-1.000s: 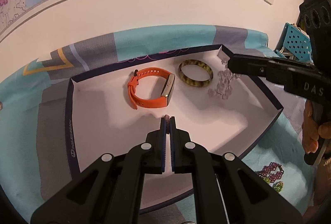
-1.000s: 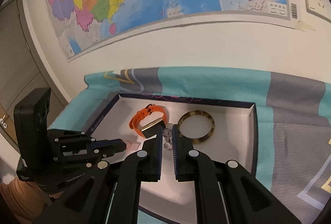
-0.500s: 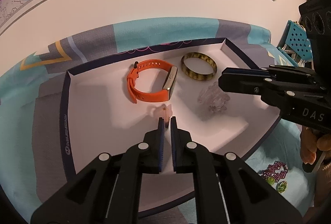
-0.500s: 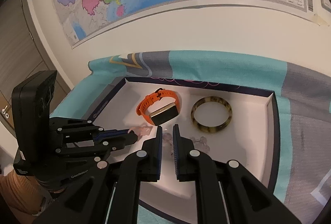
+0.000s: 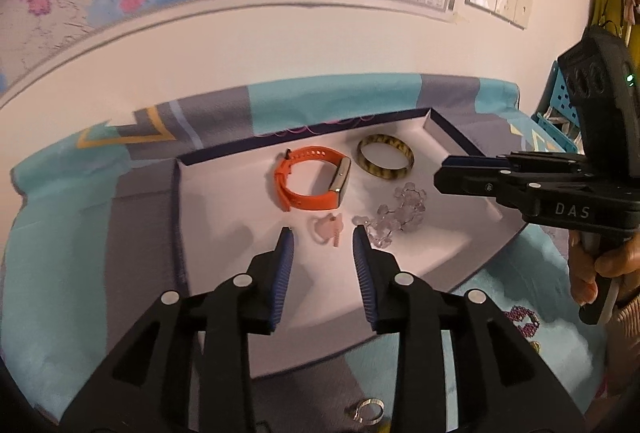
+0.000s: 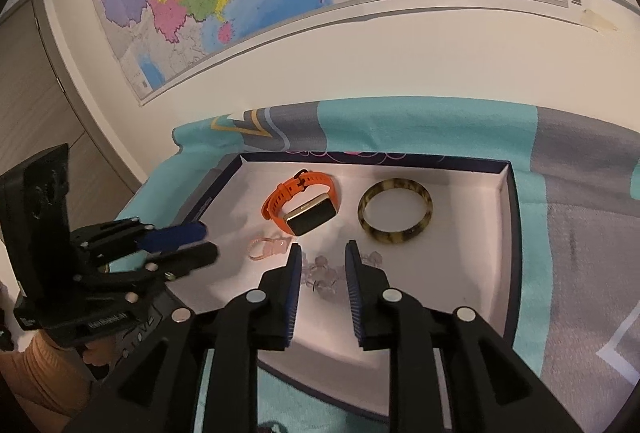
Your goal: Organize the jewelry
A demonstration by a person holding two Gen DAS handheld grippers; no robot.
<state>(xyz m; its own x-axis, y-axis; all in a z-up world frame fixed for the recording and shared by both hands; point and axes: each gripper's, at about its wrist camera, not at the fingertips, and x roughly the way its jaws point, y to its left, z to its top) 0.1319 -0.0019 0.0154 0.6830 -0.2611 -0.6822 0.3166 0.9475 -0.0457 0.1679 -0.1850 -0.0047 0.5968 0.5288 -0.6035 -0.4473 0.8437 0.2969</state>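
both jaws have just been opening to let go: left gripper (image 5: 323, 238) is open w/ the small pink ring (image 5: 326, 230) loose in the shallow white navy-rimmed box tray (image 6: 505, 233), right gripper (image 6: 321, 259) open over the clear bead bracelet (image 6: 320, 273) dropped beside it, so pieces lie sorted w/ the orange-strap watch (image 6: 302, 205) & mottled yellow-brown bangle (image 6: 396, 213).

Left tongs (image 5: 323, 239), right tongs (image 6: 322, 255) just opened, apparently empty.

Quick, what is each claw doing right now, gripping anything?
Left gripper: just opened, holding nothing; pink ring lies released.
Right gripper: just opened, holding nothing; clear bead bracelet lies released.
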